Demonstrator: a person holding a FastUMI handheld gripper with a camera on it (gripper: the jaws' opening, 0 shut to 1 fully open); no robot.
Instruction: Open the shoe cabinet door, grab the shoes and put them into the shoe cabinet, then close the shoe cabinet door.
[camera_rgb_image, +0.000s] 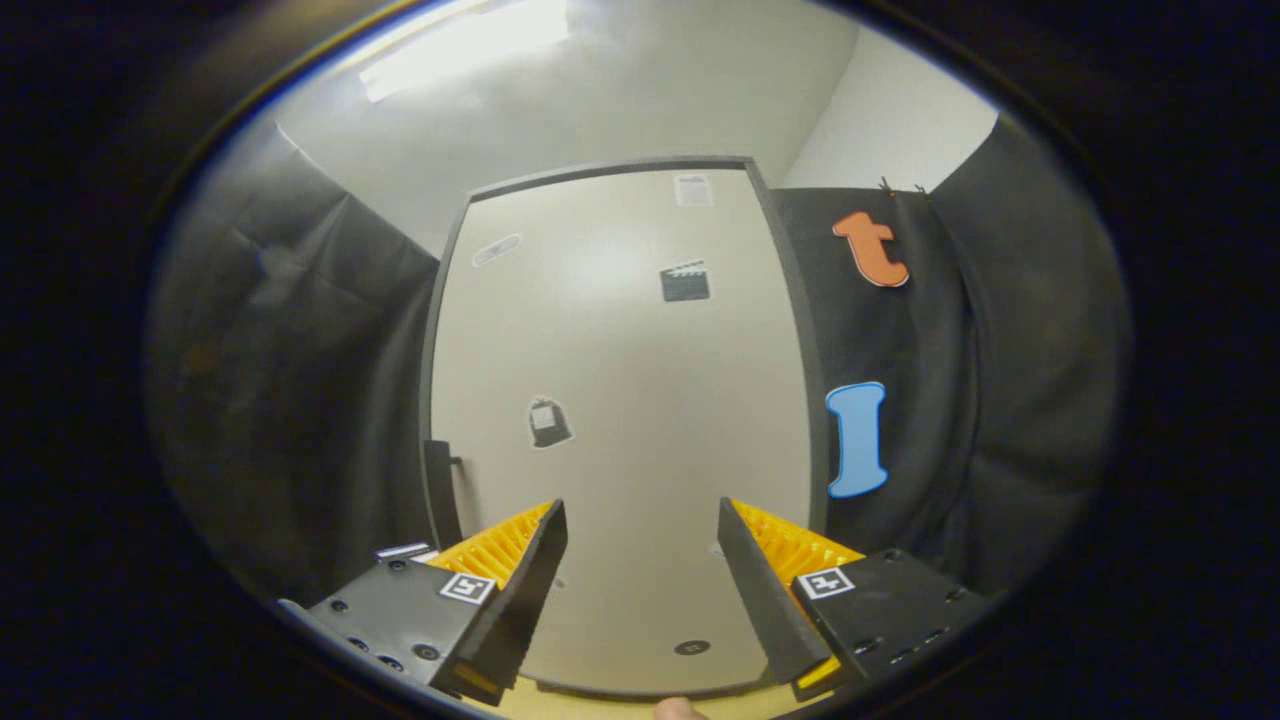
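Observation:
The shoe cabinet door (620, 400) stands shut straight ahead, a tall pale panel in a dark frame with a few small stickers on it. Its dark handle (440, 490) runs upright along the door's left edge, just beyond and to the left of my left finger. My gripper (642, 512) is open, nothing between its fingers, pointing at the lower middle of the door.
Black cloth (290, 380) hangs on both sides of the cabinet. A white wall and ceiling rise above it. A strip of light wooden surface (600, 708) shows below the door's bottom edge, with a fingertip (680, 710) at its near edge.

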